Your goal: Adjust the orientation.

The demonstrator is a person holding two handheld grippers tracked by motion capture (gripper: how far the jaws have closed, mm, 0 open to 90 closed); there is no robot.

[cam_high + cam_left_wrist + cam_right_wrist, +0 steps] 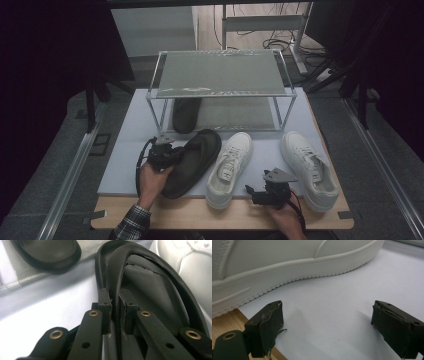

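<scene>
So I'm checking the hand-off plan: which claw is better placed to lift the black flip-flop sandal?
Left: the left claw is shut on the black flip-flop sandal strap; the right claw is open and empty.

2nd black sandal (184, 114) half hidden under rack shelf (220, 72); right forearm cut off at bottom edge.

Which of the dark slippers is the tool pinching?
The dark rubber slipper on the table mat beside the white sneaker; the left tool grips its edge. The other slipper sits under the rack.

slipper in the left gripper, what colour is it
Black, strap and sole alike. The slipper shows best in the left gripper view.
</scene>
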